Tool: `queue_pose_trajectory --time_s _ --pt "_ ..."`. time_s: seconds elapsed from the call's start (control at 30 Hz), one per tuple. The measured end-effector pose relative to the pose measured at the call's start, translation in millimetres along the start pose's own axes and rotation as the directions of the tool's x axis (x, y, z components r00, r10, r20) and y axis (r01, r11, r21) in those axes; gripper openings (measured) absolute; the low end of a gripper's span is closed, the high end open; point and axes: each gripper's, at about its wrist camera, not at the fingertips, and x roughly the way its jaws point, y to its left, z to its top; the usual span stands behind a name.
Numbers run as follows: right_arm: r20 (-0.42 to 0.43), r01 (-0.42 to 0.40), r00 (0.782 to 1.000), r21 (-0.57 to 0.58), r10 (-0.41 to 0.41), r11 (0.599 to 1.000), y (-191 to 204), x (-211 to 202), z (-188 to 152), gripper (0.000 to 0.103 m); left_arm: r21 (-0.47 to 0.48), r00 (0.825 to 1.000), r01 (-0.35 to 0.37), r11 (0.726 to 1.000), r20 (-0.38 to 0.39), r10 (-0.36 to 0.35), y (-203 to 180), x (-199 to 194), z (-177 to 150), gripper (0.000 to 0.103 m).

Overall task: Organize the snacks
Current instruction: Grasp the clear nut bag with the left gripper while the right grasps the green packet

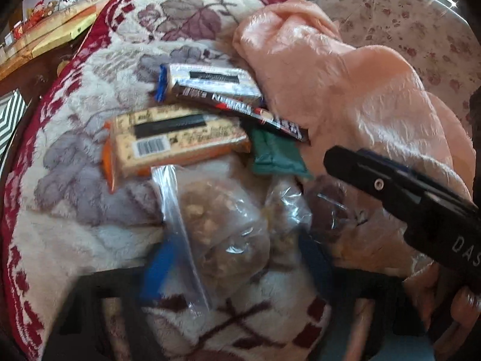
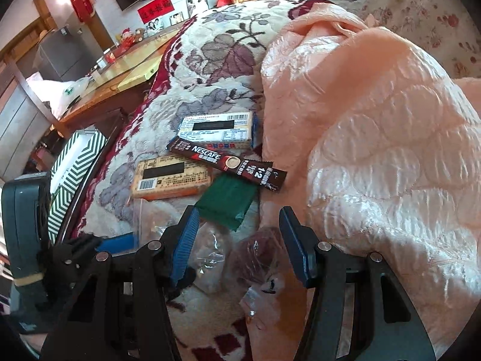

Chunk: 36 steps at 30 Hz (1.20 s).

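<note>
Snacks lie on a floral blanket (image 2: 210,48). A blue-edged biscuit pack (image 2: 215,131) is farthest, a Nescafe stick (image 2: 225,162) lies across it, an orange-edged biscuit pack (image 2: 171,176) is to the left, and a green packet (image 2: 228,200) is nearest. Clear bags of nuts (image 1: 216,228) and dark dried fruit (image 2: 255,258) lie close in. My right gripper (image 2: 240,231) is open over the clear bags, just short of the green packet. My left gripper (image 1: 234,270) is blurred, with blue pads either side of the nut bag (image 1: 156,270). The right gripper's arm (image 1: 405,192) crosses the left wrist view.
A pink quilted cover (image 2: 375,120) is heaped to the right of the snacks. A green-and-white striped box (image 2: 75,174) stands off the bed's left edge. A wooden table (image 2: 120,72) with small ornaments stands beyond.
</note>
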Motion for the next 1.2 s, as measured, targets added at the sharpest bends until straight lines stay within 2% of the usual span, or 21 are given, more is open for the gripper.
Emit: queue_pose_trajectory --time_s 0.07,0.17,0.33,0.53,0.7,0.83,0.97,1.2 --pt "-0.001 -0.009 1.000 0.003 0.009 1.000 -1 0 0 0.056 0.004 1.000 0.016 1.000 0.004 -0.016 2 -1 -1 0.047" --pt "-0.005 -0.010 1.000 -0.006 0.010 1.000 0 2 0 0.056 0.011 1.000 0.017 1.000 0.016 -0.017 8 -9 -3 0.038" --pt "-0.027 -0.031 0.999 -0.095 0.029 0.995 15 9 3 0.056 0.002 0.999 0.008 1.000 0.038 -0.008 22 -23 -10 0.034" --pt "-0.073 0.025 0.996 -0.286 -0.048 0.958 36 31 19 0.056 -0.017 0.999 -0.007 1.000 0.051 0.008 42 -36 -19 0.034" --pt "-0.087 -0.018 0.996 -0.223 -0.001 0.975 25 33 22 0.056 -0.050 0.997 -0.015 0.999 0.073 0.019 56 -45 -18 0.034" --pt "-0.106 -0.025 0.994 -0.195 0.004 0.980 21 34 18 0.056 -0.069 0.995 -0.027 0.997 0.092 0.033 66 -53 -18 0.034" --pt "-0.154 -0.114 0.983 -0.117 0.096 0.987 16 37 11 0.056 -0.094 0.994 -0.043 0.995 0.099 0.052 77 -57 -21 0.034" --pt "-0.161 -0.044 0.987 -0.087 0.029 0.995 12 48 9 0.056 -0.112 0.994 -0.051 0.992 0.094 0.062 85 -55 -24 0.034"
